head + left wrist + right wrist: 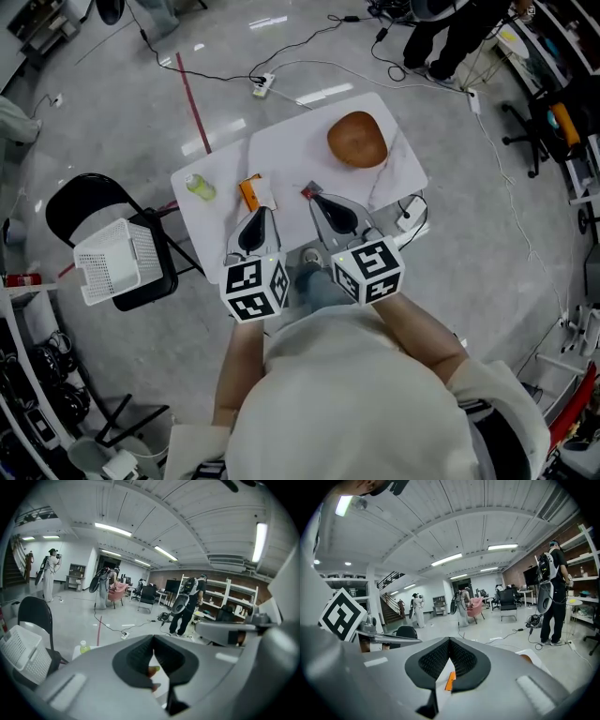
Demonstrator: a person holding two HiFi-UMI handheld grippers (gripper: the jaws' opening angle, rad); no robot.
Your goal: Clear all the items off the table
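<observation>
Since the brown bowl (357,139), the small green bottle (199,187), the orange packet (249,193) and a dark-red scrap (310,190), perhaps a wrapper, all lie on the white table (281,150), clearing looks barely begun. The left gripper (263,212) and right gripper (315,197) hover over its near edge, jaws together and empty. A white basket (112,261) on the black chair (80,202) beside the table looks empty.

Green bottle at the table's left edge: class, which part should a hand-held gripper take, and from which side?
Probably take the green bottle by its round body below the cap, coming in level from the person's side with the left hand-held gripper, the nearer one. It stands upright, apart from the orange packet, so jaws fit either side. Those jaws are shut and must open first.
</observation>
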